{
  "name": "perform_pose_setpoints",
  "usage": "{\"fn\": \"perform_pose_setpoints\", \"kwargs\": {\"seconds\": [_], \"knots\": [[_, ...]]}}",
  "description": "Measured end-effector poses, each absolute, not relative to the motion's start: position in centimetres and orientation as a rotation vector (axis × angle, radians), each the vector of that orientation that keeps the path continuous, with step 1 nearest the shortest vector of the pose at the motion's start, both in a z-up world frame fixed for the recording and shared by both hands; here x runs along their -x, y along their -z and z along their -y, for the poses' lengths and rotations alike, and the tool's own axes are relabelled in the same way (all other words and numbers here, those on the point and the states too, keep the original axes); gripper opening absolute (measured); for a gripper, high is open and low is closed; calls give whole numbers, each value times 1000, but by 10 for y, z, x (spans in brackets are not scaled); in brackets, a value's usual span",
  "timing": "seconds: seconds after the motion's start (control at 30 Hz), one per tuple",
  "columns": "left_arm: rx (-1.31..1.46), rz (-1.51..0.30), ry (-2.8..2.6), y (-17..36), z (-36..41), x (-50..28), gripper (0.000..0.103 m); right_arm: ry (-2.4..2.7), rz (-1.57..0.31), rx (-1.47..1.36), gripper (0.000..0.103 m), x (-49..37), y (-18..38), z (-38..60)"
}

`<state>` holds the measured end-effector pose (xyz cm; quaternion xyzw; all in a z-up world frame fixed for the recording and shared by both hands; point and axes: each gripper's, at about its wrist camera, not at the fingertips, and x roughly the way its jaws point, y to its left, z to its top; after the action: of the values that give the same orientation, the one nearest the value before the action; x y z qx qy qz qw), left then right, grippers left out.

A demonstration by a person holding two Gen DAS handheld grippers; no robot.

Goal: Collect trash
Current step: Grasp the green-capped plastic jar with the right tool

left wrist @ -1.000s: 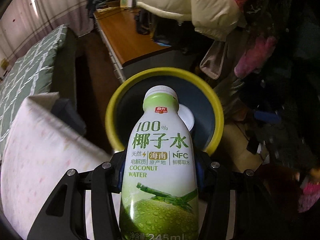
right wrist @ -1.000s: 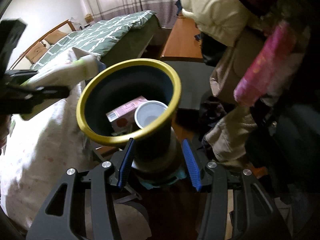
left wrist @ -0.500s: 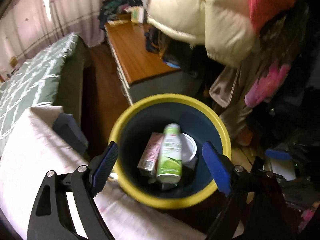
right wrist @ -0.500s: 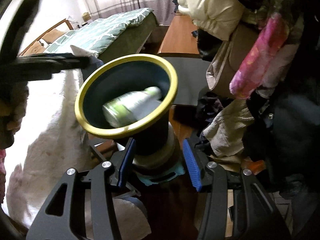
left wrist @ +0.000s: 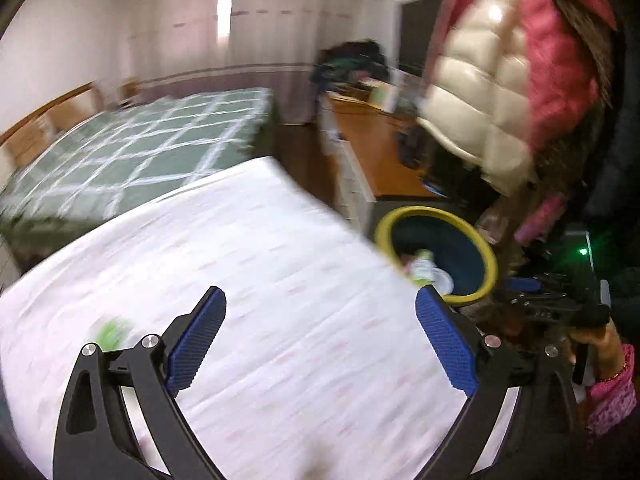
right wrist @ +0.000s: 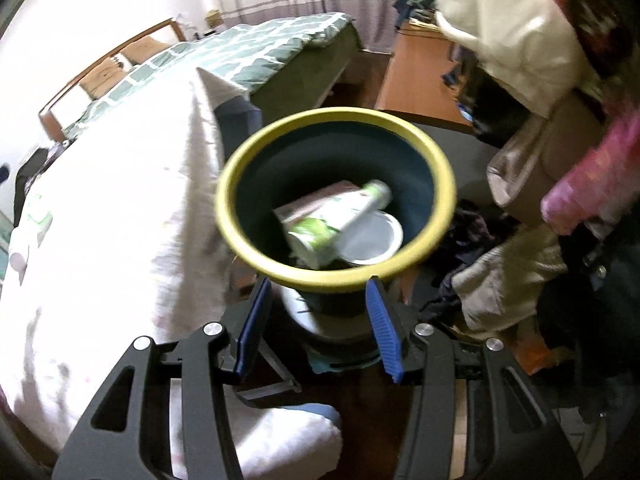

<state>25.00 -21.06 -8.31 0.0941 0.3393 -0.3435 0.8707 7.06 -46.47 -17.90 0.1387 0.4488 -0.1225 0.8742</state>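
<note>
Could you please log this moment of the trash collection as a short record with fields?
left gripper: open, empty, above the white cloth
right gripper: shut on the bin, jaws at its narrow base
bin: yellow rim, dark inside
bin contents: green bottle lying tilted, pink carton, white cup
background: green bed, wooden desk

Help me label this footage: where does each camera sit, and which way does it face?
Left wrist: on the left gripper, open over the white bedspread; the person's right hand shows.
Right wrist: on the right gripper, closed on the trash bin, looking inside.
Shared: bin, coconut water bottle, green bed.
</note>
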Motion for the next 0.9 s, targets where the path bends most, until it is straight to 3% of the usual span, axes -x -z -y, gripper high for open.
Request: {"fn": "perform_pose_setpoints", "kwargs": {"seconds": [0.5,0.9], "knots": [[49,-681,238,134,-37,-273,96,-47,-894,-121,47,-152,134,335],[118,-646,198,159,-66,-278,97,-399,-882,30,54,-240,114,196]]}}
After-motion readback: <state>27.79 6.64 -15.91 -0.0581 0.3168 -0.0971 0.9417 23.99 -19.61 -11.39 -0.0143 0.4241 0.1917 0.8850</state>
